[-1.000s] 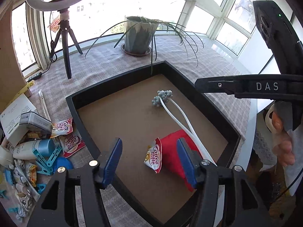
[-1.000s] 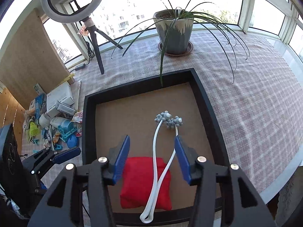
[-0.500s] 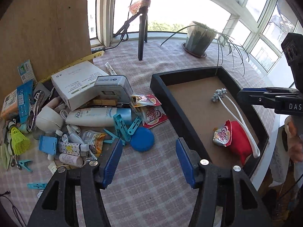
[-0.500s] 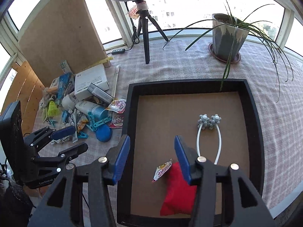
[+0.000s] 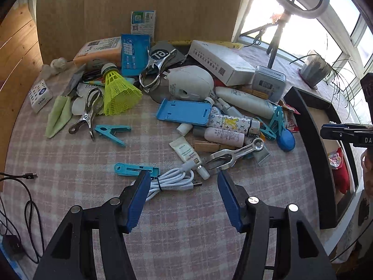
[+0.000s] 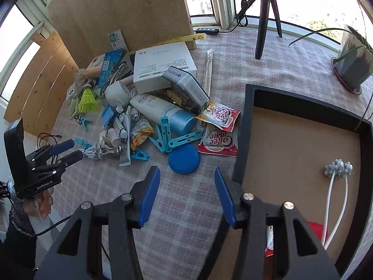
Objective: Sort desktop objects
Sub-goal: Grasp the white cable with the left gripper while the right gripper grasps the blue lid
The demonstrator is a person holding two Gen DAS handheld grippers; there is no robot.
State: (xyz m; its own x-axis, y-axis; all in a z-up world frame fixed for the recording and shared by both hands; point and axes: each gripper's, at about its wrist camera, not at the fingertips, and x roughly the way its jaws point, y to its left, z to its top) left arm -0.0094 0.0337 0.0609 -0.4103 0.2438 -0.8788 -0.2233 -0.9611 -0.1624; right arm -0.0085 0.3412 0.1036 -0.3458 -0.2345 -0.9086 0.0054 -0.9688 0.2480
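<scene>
My left gripper (image 5: 183,198) is open and empty, just above a coiled white USB cable (image 5: 173,182) at the near edge of a pile of clutter. A metal clip (image 5: 235,155) and a blue flat clip (image 5: 136,169) lie beside the cable. My right gripper (image 6: 186,196) is open and empty over the cloth, close to a blue round disc (image 6: 184,155) and two Coffee mate sachets (image 6: 219,137). The black tray (image 6: 242,140) at its right holds a white massager (image 6: 335,186) and a red pouch (image 6: 314,227).
The pile has a yellow shuttlecock (image 5: 116,91), a blue phone stand (image 5: 184,112), a white tube (image 6: 153,109), a white box (image 6: 160,67) and several pegs. A wooden board (image 6: 121,11) stands behind. A tripod (image 6: 265,18) and a potted plant (image 6: 352,67) stand beyond.
Both grippers have swung left, away from the tray and toward the clutter pile. The left one has come down close over the white cable. Both stay open.
</scene>
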